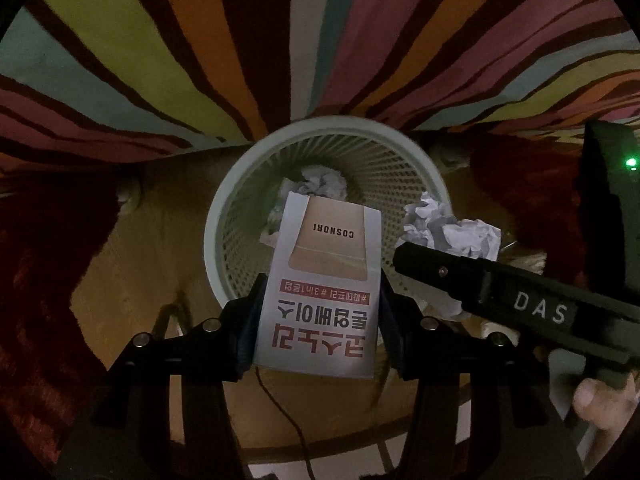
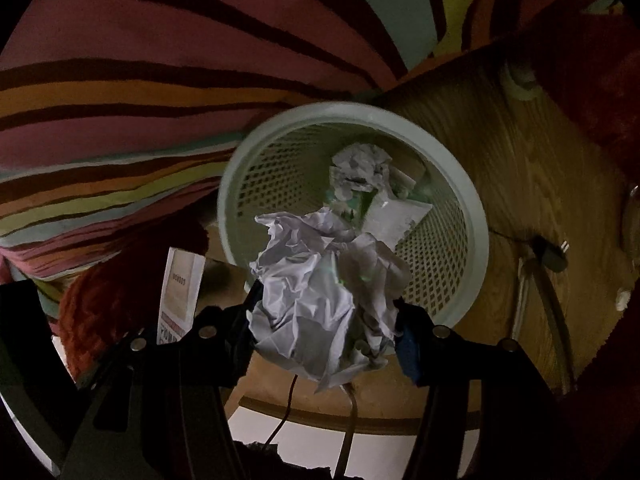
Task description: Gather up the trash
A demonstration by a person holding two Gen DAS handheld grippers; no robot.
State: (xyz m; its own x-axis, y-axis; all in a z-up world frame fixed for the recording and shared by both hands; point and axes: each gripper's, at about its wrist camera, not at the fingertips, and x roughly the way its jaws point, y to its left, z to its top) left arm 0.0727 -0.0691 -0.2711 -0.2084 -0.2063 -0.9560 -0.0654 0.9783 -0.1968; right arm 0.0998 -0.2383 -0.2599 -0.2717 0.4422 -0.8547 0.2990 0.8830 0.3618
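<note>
Left gripper (image 1: 320, 320) clamped on a white packet (image 1: 322, 284) w/ red Korean lettering, fingers pressed on both side edges, packet upright above the near rim of the bin. Right gripper (image 2: 324, 316) clamped on a big crumpled paper ball (image 2: 320, 292), also over the near rim; in the left view that ball (image 1: 452, 232) sits just right of the packet, w/ the right gripper's black body marked DAS below it. Beyond both, pale green mesh bin (image 2: 476, 216) stands on a wood floor (image 2: 532, 168), w/ another paper wad (image 2: 360, 168) and flat scraps inside. Black cord & plug (image 2: 554, 258) lie right of the bin. Farther back, striped multicolor rug (image 1: 192, 40).
</note>
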